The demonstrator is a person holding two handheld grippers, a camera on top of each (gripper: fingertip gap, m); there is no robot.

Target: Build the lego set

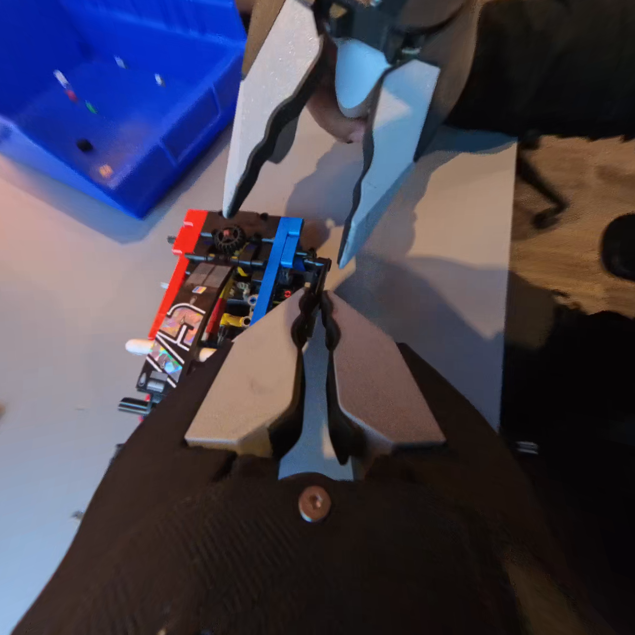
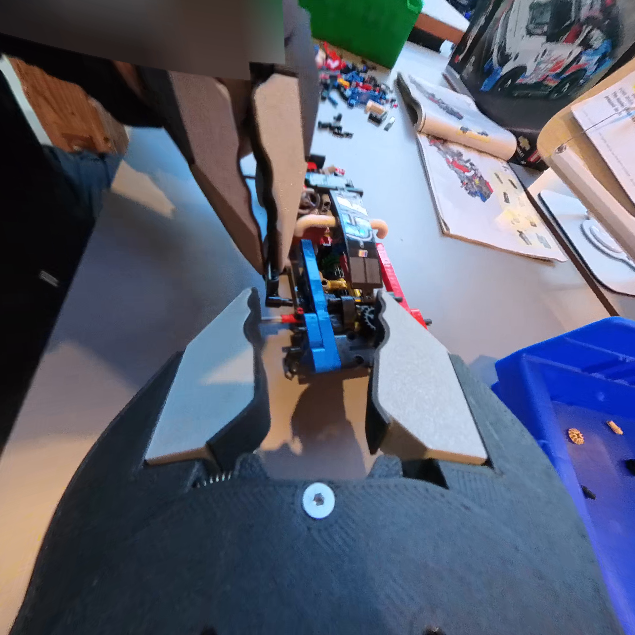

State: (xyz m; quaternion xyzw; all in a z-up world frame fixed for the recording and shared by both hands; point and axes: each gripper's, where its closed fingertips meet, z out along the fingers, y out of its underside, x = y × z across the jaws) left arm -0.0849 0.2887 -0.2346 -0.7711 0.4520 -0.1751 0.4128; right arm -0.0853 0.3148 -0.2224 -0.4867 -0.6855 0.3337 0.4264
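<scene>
Left tool (image 1: pixel 314 299) wavy pads pinch thin black rod (image 1: pixel 318 278); right tool (image 2: pixel 316 309) spread.

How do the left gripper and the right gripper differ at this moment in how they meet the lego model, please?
The left gripper is shut on a thin black piece jutting from the lego model beside its blue beam, while the right gripper is open. The left gripper pinches with both fingertips; the right gripper straddles the model's end, one fingertip on its black frame, the other apart from it. Both have grey fingers with wavy black pads.
</scene>
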